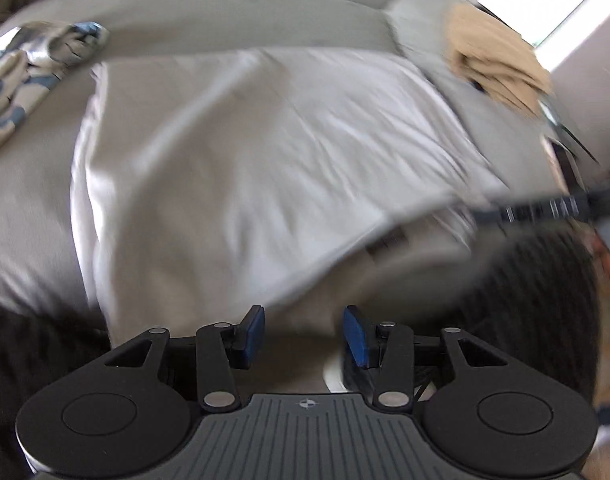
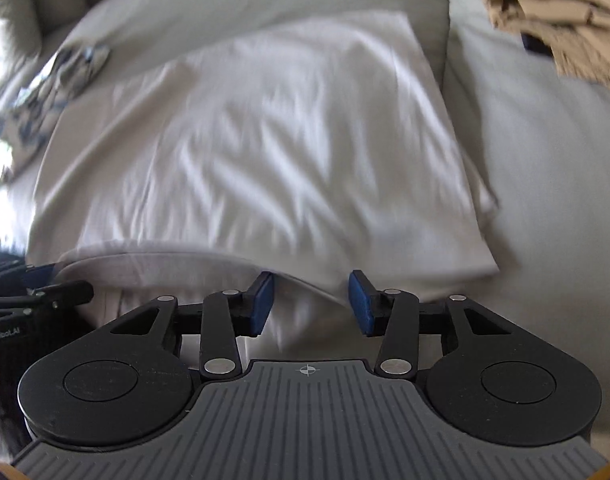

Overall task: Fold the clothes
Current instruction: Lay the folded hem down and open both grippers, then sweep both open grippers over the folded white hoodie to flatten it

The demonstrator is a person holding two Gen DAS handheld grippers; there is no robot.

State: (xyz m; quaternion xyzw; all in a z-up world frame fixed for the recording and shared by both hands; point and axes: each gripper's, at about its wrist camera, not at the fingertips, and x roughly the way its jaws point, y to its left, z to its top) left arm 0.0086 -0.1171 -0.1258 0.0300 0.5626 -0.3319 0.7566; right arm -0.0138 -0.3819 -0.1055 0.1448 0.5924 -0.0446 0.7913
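Grey sofa (image 2: 545, 168) under white garment (image 2: 265, 152); patterned cloth (image 1: 33, 68) far left, tan pile (image 2: 565, 16) right. Left gripper (image 1: 303, 334), right gripper (image 2: 311, 304): both parted, empty.

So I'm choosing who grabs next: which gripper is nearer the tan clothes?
Right. The right gripper sits nearer the tan clothes; the left gripper is further left.
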